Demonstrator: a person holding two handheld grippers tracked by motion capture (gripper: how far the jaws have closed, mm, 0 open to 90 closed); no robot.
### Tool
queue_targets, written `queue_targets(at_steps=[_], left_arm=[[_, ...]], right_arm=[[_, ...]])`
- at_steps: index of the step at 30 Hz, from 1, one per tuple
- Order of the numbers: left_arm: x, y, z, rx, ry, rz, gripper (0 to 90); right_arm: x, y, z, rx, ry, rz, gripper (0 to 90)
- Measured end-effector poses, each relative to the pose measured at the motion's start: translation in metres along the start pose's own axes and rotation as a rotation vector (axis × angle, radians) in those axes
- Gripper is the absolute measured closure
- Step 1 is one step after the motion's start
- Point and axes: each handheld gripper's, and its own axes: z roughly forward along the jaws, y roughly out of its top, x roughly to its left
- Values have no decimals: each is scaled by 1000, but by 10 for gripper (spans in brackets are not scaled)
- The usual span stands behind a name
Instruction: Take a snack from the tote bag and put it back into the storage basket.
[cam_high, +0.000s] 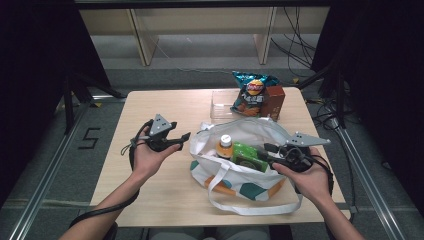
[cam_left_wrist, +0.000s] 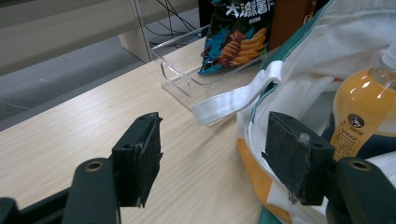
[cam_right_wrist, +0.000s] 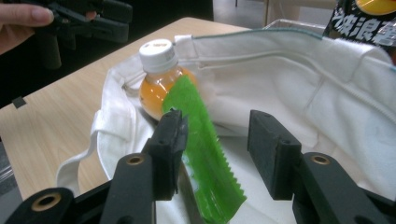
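Both tongs gape empty; green packet lies between right tongs, touching one pad.

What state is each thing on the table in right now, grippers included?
Tote bag: mouth open, lying on the table.
Orange drink bottle: capped, inside the bag.
Green packet: in the bag, between the right gripper's jaws; grip unclear.
Chip bag: sealed, leaning in the clear tray.
Brown carton: upright.
Left gripper: open, empty.
Right gripper: partly open.

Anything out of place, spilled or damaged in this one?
Nothing stands out. The orange drink bottle and green packet sit inside the white tote bag, no spill; the chip bag leans in the clear tray behind.
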Motion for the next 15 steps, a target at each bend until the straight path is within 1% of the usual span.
queue_targets(at_steps=[1, 2, 3, 5, 6, 8, 9, 10, 11, 13, 14, 15], left_arm=[[0, 0, 0, 0, 0, 0, 354], [0, 0, 0, -3, -5, 2, 354], [0, 0, 0, -3, -5, 2, 354], [-1, 0, 0, -4, -6, -2, 354], [-1, 0, 1, -4, -8, 0, 353], [-2, 1, 0, -1, -4, 1, 353], [-2, 1, 0, -2, -4, 0, 353], [-1, 0, 1, -5, -8, -2, 353], [-1, 0, 1, -5, -8, -2, 353], [-1, 0, 1, -5, -8, -2, 353], [-1, 0, 0, -1, -3, -2, 354], [-1, 0, 0, -1, -3, -2, 353]], right_arm=[[0, 0, 0, 0, 0, 0, 563], [3, -2, 1, 20, 16, 33, 565], [3, -3, 3, 14, 24, 29, 565], [3, -4, 3, 18, 21, 38, 567], [3, -4, 4, 27, 14, 22, 570], [1, -6, 7, 12, 6, -21, 572], [1, -6, 6, 36, 15, -22, 573], [1, -6, 7, 43, 18, -21, 576], [1, -7, 9, 31, 7, -24, 578], [1, -8, 10, 36, 4, -30, 583], [0, -8, 10, 62, 14, -28, 591], [0, -8, 10, 78, 11, -31, 598]])
